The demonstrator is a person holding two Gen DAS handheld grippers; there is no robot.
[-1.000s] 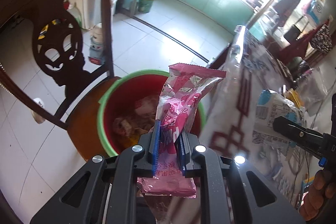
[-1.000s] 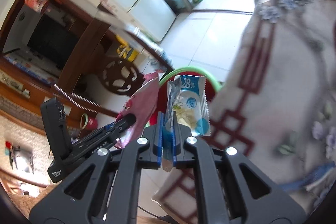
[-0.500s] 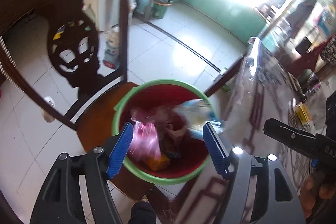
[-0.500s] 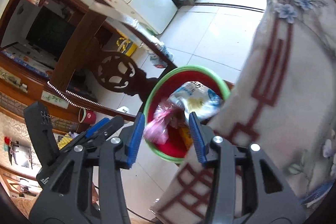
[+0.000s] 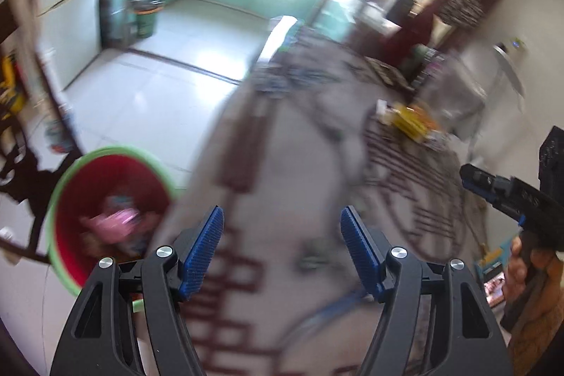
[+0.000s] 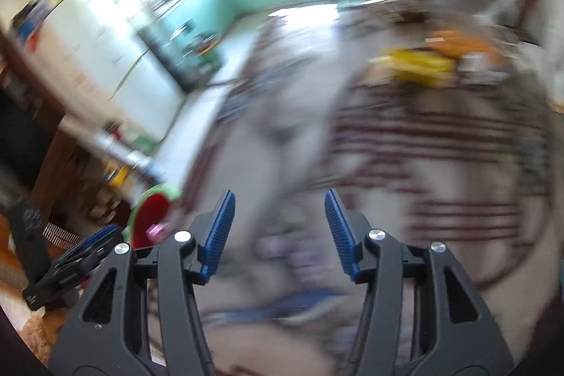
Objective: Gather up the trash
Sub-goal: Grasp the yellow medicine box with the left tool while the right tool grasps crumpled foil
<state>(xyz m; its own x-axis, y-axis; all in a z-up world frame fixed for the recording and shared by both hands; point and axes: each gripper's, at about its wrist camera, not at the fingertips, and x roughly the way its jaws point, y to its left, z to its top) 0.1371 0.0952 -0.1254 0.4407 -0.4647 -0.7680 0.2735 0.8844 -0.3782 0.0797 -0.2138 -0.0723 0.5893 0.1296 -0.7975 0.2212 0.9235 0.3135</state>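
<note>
Over the patterned cloth-covered table (image 5: 282, 164), left gripper (image 5: 282, 249) stands released and empty, right gripper (image 6: 278, 231) opening and empty; pink wrapper (image 5: 112, 224) lies inside red green-rimmed bin (image 5: 70, 171); next move likely calls for reaching blurred yellow litter (image 5: 409, 122).

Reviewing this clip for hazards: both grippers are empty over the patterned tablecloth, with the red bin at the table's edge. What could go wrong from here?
1. Both views are heavily blurred, so aiming at the yellow wrappers may miss.
2. The left gripper is open and the right gripper is opening, both empty above the tablecloth; a low grab could pinch the cloth.
3. The red bin sits beside the table edge; dragged cloth might knock it.
</note>
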